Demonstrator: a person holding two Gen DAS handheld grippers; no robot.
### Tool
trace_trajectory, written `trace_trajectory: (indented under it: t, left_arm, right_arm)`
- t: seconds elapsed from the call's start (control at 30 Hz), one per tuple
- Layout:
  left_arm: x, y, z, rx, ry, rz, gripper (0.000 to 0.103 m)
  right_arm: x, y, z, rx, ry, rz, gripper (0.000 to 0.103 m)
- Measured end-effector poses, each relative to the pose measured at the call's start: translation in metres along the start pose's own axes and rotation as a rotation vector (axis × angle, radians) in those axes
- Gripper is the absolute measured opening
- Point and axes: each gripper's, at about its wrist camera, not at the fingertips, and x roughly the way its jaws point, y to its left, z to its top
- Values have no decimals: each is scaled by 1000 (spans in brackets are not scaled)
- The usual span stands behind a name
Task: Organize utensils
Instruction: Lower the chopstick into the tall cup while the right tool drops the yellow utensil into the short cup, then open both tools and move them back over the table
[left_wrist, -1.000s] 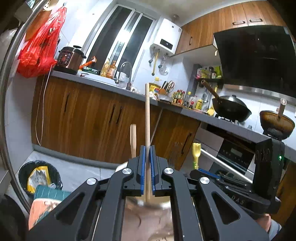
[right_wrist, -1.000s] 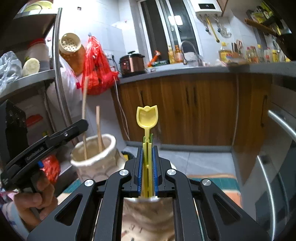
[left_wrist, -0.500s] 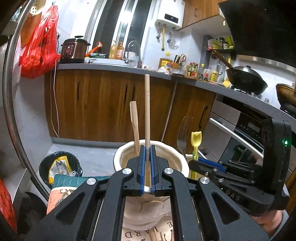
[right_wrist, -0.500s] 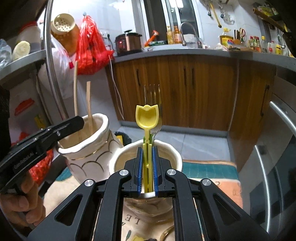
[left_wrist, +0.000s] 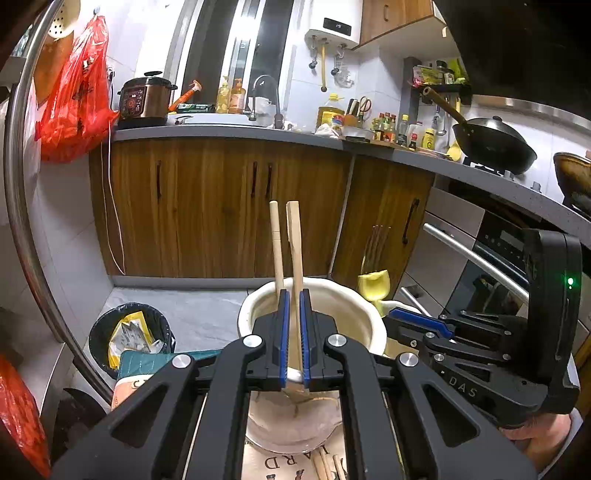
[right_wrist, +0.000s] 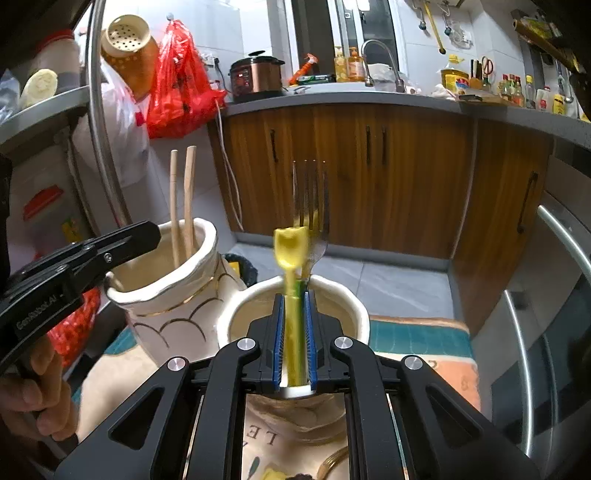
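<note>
We are clamping a wooden chopstick (left_wrist: 295, 266) with the left gripper (left_wrist: 294, 332) over the left ceramic holder (left_wrist: 332, 306); the right gripper (right_wrist: 294, 332) is pinching a yellow spoon (right_wrist: 290, 247) at centre frame (blurred), risking a slip against the fork (right_wrist: 312, 206).

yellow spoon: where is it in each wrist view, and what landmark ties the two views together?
Left wrist: yellow spoon right of centre, behind the near holder's rim, beside the right gripper.
Right wrist: yellow spoon at centre, rising from the right gripper.
Shared landmark: pressure cooker on the counter.
</note>
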Motion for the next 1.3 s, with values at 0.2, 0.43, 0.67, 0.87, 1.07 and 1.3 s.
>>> trace_trajectory:
  t: [0.2,0.43,0.67,0.87,1.07,1.3]
  left_arm:
    - [-17,4,-4,4,-13,-3,8]
    - [-56,11,-13,-19,-41,-1,25]
    - [-72,24,-40,-77,26,14,31]
    - [-57,28,-80,-84,177,3,31]
    - [-46,15,-105,-50,276,-38,31]
    - [-31,-12,-128,3,387,-97,31]
  right_arm:
    - [-12,-5,-3,0,-25,-1,17]
    - [-43,-8,-7,-13,-67,-15,18]
    - [-74,0,-25,-7,-85,-1,18]
    - [-75,2,-51,-16,3,-4,18]
    - [-69,-7,-81,19,101,8,18]
    - [-60,-9,-109,47,235,71,18]
